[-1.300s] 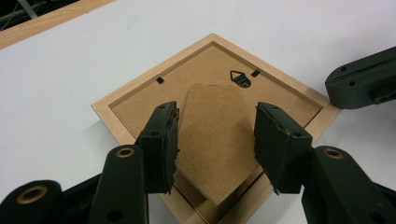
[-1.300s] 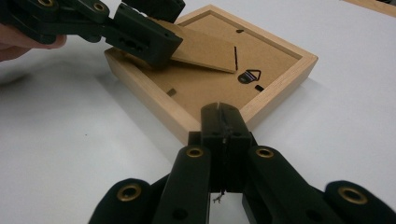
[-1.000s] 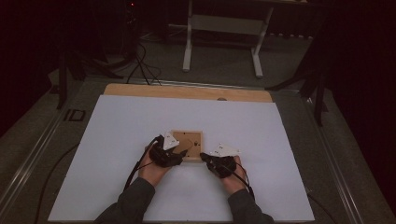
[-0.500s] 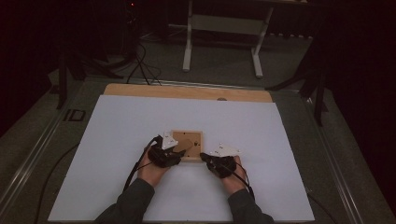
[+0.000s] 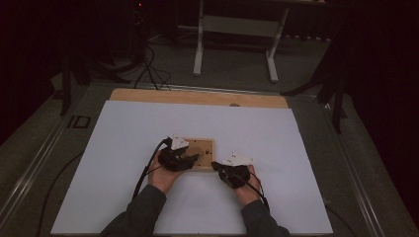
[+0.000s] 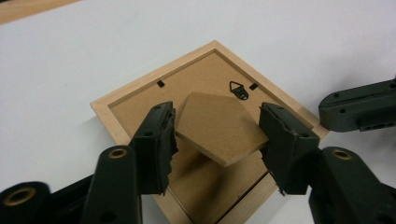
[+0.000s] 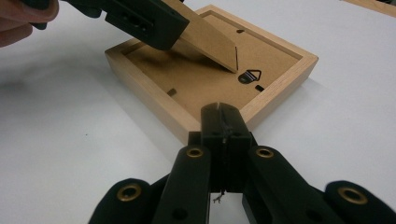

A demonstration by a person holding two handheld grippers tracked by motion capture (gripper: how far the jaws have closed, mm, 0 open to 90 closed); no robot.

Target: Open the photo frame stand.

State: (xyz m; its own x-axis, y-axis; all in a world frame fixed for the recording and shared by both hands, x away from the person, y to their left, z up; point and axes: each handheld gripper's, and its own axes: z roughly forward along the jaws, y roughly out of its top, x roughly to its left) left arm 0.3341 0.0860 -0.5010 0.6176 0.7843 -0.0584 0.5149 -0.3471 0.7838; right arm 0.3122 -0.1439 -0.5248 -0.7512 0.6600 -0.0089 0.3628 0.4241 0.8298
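Near the table's (image 5: 123, 197) front-centre, the right gripper (image 7: 223, 122) is seen clenched with nothing between its jaws, tips butted against the wooden frame's (image 7: 140, 88) near edge as a brace. Beyond it, the left gripper (image 6: 217, 133) grasps the fibreboard stand flap (image 6: 217, 128), tilted up; a slow lift is advised. The frame's recess holds its backing board (image 6: 205, 182).

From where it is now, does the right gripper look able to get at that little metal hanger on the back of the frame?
Probably yes. The right gripper, jaws shut, sits at the frame edge, and the hanger lies just beyond it in the open. The stand flap, lifted between the left gripper's jaws, ends short of it.
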